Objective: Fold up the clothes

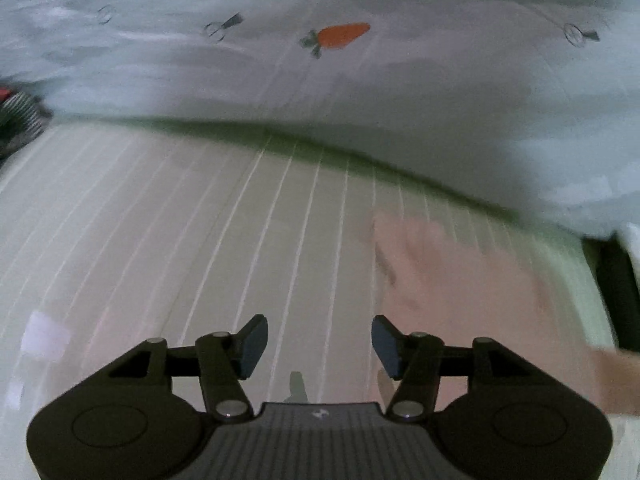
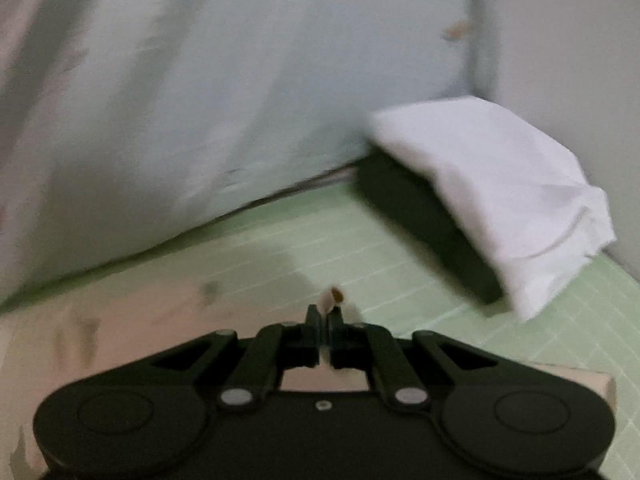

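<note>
A: How does the left gripper point(image 1: 319, 342) stand?
B: Its jaws are apart, nothing between them. Under it lies the green striped sheet point(image 1: 168, 216); the pink garment point(image 1: 460, 280) lies just ahead to its right.
A: And the right gripper point(image 2: 325, 314)?
B: Closed, pinching a small fold of pink cloth. A white folded cloth point(image 2: 500, 184) lies on a dark box point(image 2: 424, 220), ahead on its right.

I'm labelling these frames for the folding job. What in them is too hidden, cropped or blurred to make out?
- Left wrist view: pink garment, smeared by motion blur, shape unreadable.
- Left wrist view: striped item, cut off by the left edge.
- Right wrist view: dark object, mostly covered by a white cloth.
- Right wrist view: the right hand-held gripper looks shut; a grip on fabric unclear.
</note>
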Tool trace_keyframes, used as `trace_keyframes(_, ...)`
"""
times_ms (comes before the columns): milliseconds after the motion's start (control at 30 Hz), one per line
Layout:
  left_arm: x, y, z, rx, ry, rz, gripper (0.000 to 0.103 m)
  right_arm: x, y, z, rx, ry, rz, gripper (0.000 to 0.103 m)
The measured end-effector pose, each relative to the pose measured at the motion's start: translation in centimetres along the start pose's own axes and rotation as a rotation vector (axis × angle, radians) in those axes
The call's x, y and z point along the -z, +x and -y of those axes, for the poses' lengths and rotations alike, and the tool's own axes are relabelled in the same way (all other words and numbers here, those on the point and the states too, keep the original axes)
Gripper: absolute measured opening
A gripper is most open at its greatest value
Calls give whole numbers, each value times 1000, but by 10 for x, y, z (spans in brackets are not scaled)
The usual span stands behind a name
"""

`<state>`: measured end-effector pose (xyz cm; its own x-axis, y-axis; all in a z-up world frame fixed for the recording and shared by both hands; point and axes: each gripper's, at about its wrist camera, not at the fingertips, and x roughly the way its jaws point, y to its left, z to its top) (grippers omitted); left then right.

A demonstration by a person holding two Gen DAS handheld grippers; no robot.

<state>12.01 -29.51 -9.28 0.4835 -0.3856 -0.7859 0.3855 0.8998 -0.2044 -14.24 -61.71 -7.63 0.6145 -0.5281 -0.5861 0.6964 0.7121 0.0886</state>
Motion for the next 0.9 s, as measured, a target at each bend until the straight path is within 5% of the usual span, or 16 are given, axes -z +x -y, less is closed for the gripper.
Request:
trace_keyframes(133, 29, -20, -13, 9, 0, -32, 59, 35, -27, -46, -122, -90, -51, 4)
trace_keyframes(367, 65, -47, -18, 4, 45, -56, 61, 110, -43, -90, -270, -194, -268, 7)
trace_keyframes(433, 71, -51, -16, 6, 53, -60, 64, 115, -48, -91, -287, -208, -281, 18)
trace_keyframes(700, 95, -53, 23, 44, 91, -70, 69, 104, -69, -56, -175, -205, -178, 99)
trace_keyframes(900, 107, -36, 77, 104, 130, -89, 70, 95, -57, -3, -61, -200, -197, 103)
